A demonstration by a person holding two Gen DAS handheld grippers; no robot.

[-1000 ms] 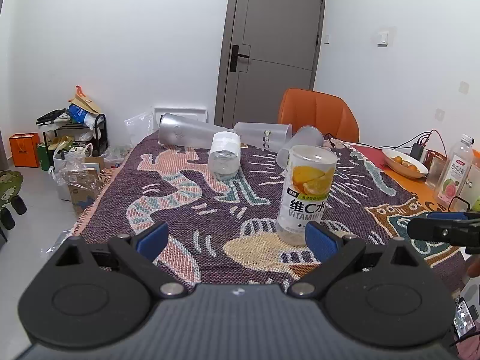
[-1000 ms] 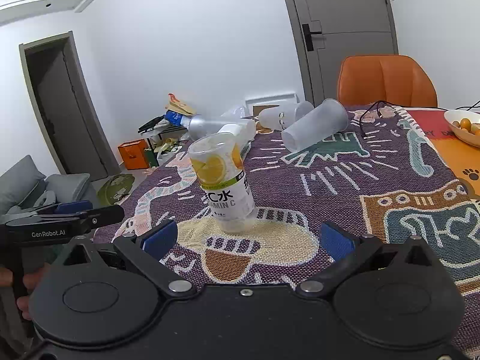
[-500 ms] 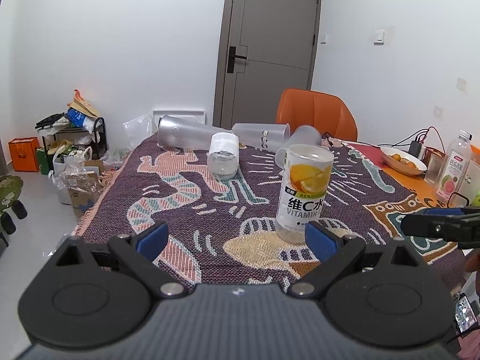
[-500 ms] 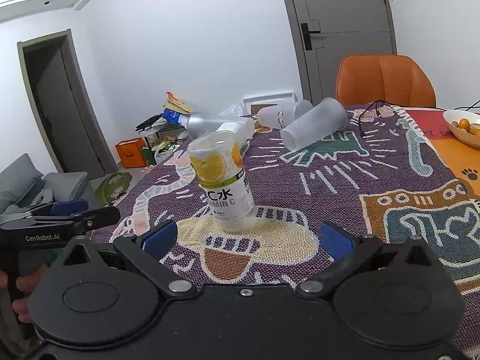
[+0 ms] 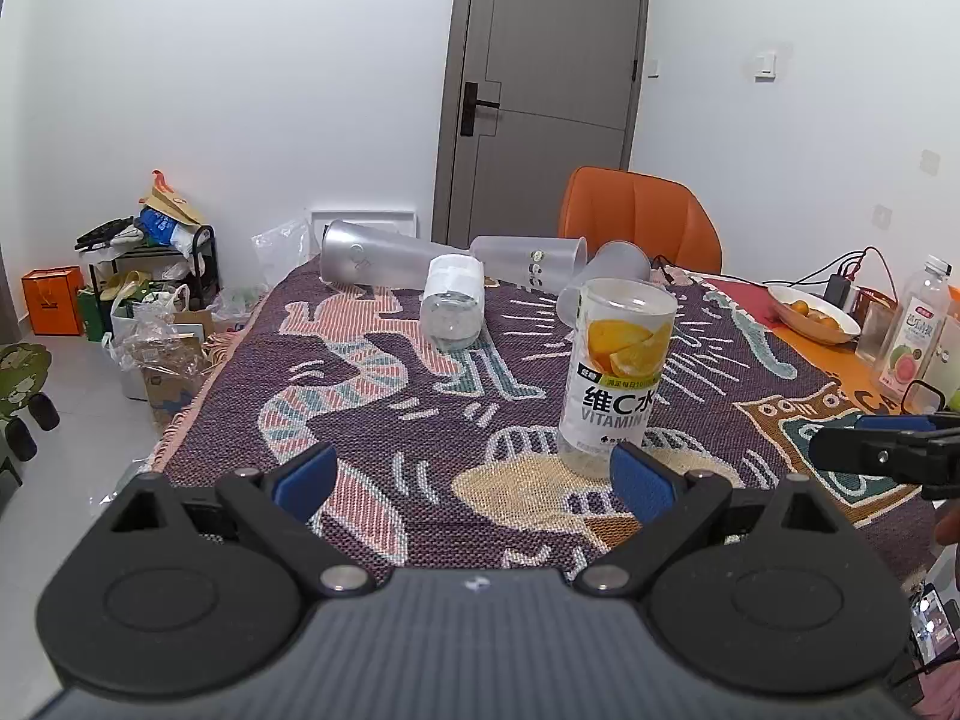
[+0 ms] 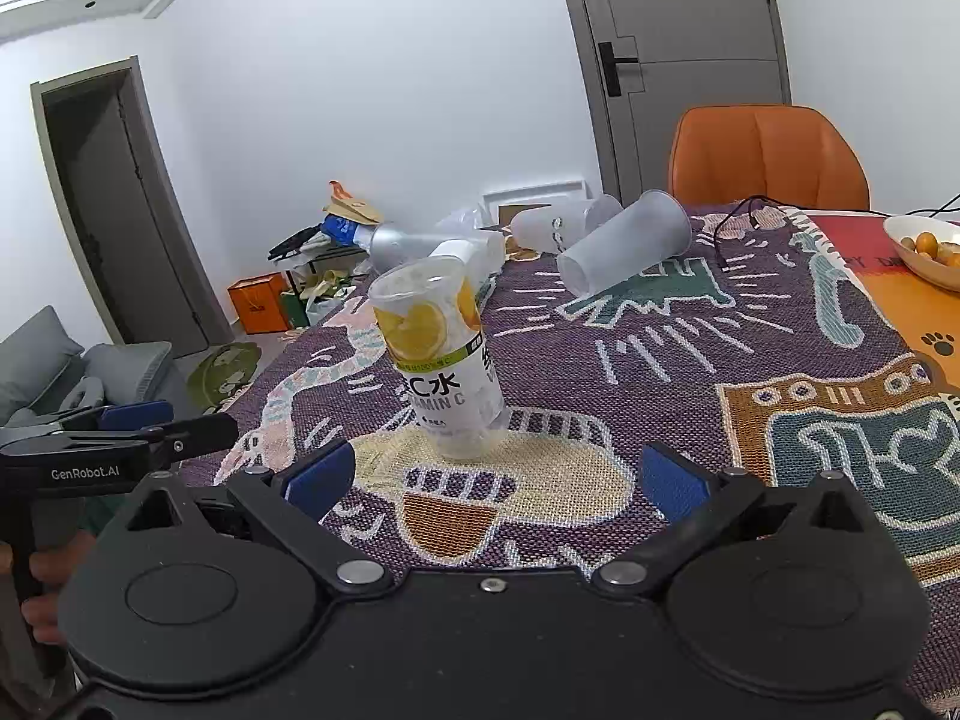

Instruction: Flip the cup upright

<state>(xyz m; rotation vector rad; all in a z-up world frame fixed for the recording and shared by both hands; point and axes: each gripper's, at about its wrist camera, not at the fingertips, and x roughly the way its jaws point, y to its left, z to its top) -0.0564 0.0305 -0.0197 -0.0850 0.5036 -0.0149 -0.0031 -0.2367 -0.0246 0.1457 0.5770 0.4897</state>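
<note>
A clear cup with a lemon Vitamin C label (image 5: 618, 372) stands on the patterned tablecloth (image 5: 390, 372), wide open end up; it also shows in the right wrist view (image 6: 441, 360). My left gripper (image 5: 471, 477) is open and empty, just short of the cup, its right pad close to the cup's base. My right gripper (image 6: 492, 480) is open and empty, facing the cup from its near right. Several frosted cups lie on their sides at the far end: one (image 5: 384, 255), one (image 5: 528, 258), one (image 6: 624, 249) and a small labelled one (image 5: 453, 300).
An orange chair (image 5: 642, 219) stands past the table's far end. A bowl of oranges (image 5: 810, 312), a drink bottle (image 5: 915, 324) and cables lie at the right. Bags and boxes (image 5: 150, 324) clutter the floor to the left.
Both grippers have drawn back slightly from the standing cup and risen a little. The cups have not moved.
</note>
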